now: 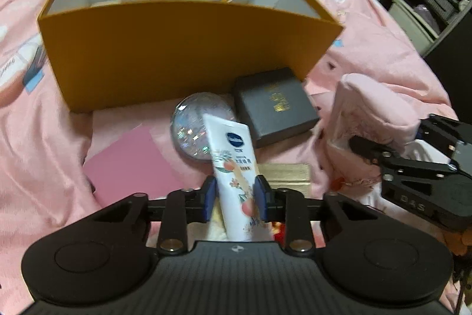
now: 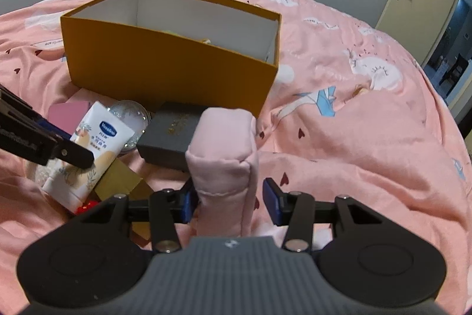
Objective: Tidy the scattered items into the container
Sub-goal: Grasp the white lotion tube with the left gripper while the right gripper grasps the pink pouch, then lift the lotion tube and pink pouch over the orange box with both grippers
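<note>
Soft pink bedspread (image 2: 354, 138), rigid orange box (image 2: 165, 70)

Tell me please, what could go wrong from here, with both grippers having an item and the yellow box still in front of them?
1. The left gripper pinches the white tube near its lower end, so the long free part might swing or slip.
2. In the right gripper, the right pad seems apart from the soft pink pouch; it could sag out.
3. The orange box has a tall near wall; a low carry may hit it.
</note>
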